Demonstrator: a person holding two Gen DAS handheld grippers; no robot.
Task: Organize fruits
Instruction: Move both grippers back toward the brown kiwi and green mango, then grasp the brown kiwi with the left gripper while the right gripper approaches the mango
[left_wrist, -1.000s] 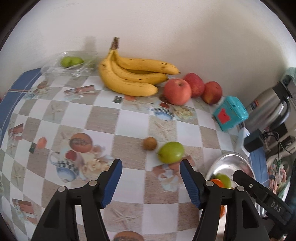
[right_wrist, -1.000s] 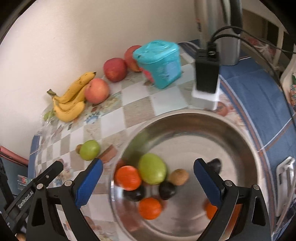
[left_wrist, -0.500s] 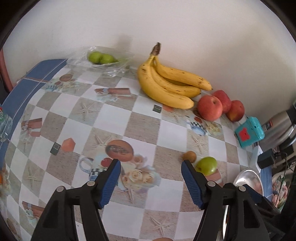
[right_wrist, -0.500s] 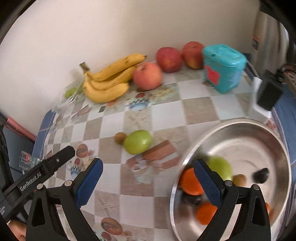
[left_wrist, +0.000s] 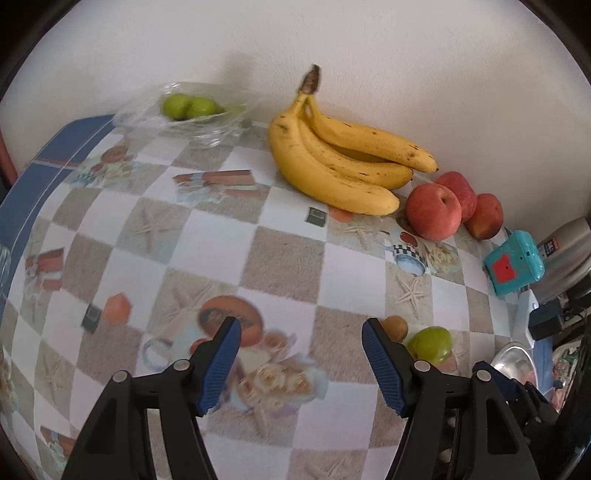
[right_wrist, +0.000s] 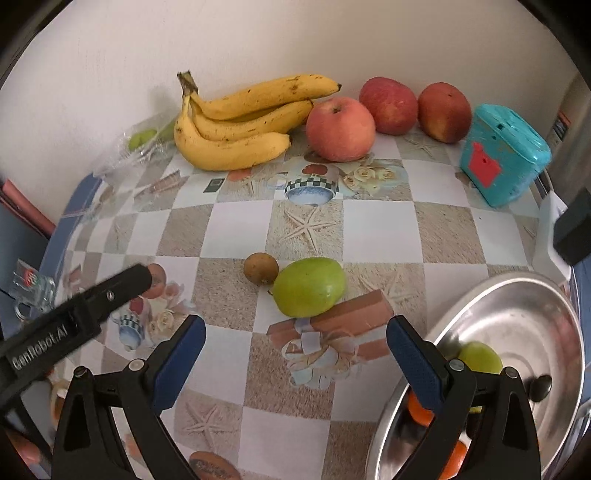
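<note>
A green mango (right_wrist: 309, 287) lies on the tablecloth with a small brown fruit (right_wrist: 260, 268) touching its left side. Both show in the left wrist view, the mango (left_wrist: 431, 345) and the brown fruit (left_wrist: 395, 328). My right gripper (right_wrist: 295, 354) is open and empty, just in front of the mango. My left gripper (left_wrist: 301, 362) is open and empty over the cloth, left of the two fruits. A steel bowl (right_wrist: 524, 295) at the right holds a green fruit (right_wrist: 480, 358), oranges and dark fruits. A banana bunch (right_wrist: 240, 122) and three red apples (right_wrist: 340, 129) lie by the wall.
A teal box (right_wrist: 502, 170) stands right of the apples. A clear bag with green fruits (left_wrist: 188, 107) lies at the back left. A steel kettle (left_wrist: 565, 254) and a black adapter (right_wrist: 574, 236) stand at the far right. The left tool's arm (right_wrist: 74, 325) crosses the right wrist view.
Both grippers have swung left, away from the bowl. The mango and brown fruit now sit centred before the right gripper; the bowl has slid to the right edge.
</note>
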